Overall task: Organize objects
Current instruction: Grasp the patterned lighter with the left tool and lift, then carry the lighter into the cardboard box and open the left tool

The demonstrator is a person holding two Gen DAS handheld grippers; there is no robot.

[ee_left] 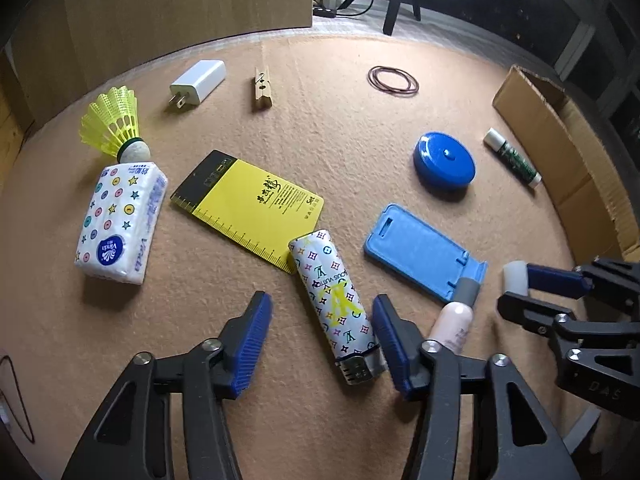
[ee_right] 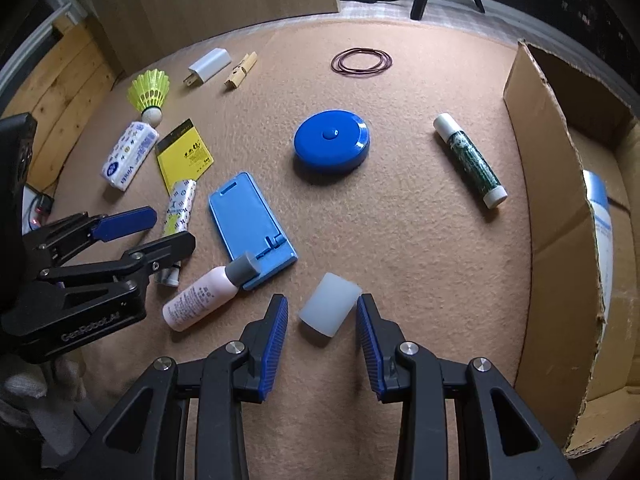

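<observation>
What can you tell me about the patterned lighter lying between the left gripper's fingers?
The lighter is a long, rounded body wrapped in white with small multicoloured monogram symbols and a yellow smear near its middle. Its silver metal head points toward the camera. It lies flat on the tan felt mat, its far end overlapping a corner of the yellow card. The left gripper straddles it, with the right-hand pad close against it and the other standing clear.

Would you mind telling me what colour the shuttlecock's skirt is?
Bright yellow, above a white cork tip; the shuttlecock shows best in the left wrist view.
</observation>
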